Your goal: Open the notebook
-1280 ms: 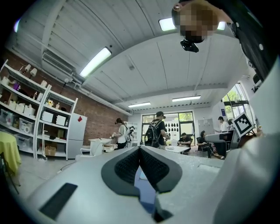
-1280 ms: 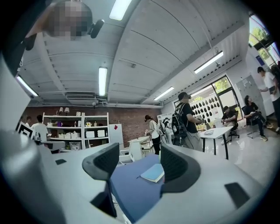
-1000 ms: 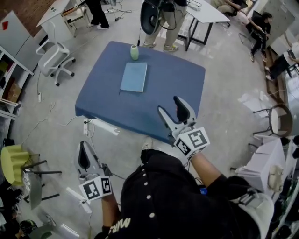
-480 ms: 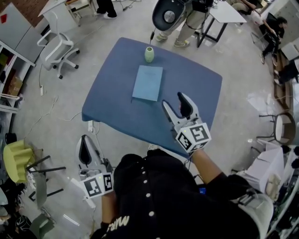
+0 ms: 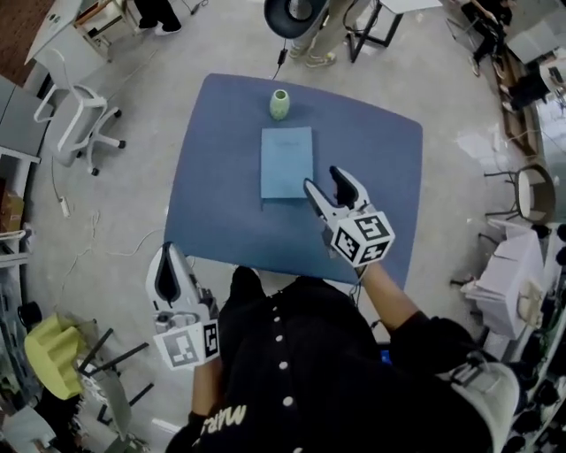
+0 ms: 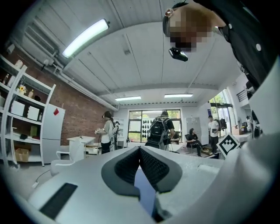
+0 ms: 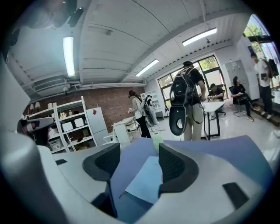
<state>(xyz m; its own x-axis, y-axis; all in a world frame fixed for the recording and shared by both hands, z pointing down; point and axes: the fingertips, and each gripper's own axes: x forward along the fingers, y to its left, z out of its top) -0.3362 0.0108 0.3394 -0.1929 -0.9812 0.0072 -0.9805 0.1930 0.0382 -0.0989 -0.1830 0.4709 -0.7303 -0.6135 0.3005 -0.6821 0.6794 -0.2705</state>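
A light blue closed notebook (image 5: 286, 162) lies flat in the middle of the blue table (image 5: 221, 203); a small green vase (image 5: 279, 103) stands just beyond it. My right gripper (image 5: 325, 183) hovers over the table at the notebook's near right corner, open with nothing between its fingers. The right gripper view looks between those jaws at the notebook (image 7: 146, 181) and the vase (image 7: 156, 141). My left gripper (image 5: 168, 258) is off the table's near left corner, over the floor. Its tips (image 6: 140, 151) meet, so it is shut and empty.
A person stands past the table's far edge with a dark round object (image 5: 296, 11). A white office chair (image 5: 75, 115) is at the left, a yellow-green chair (image 5: 53, 358) at the lower left, and a round chair (image 5: 533, 196) and white furniture (image 5: 504, 274) at the right.
Both grippers have advanced toward the table. The right one went from near the table's front edge to just beside the notebook. The left one stays over the floor.
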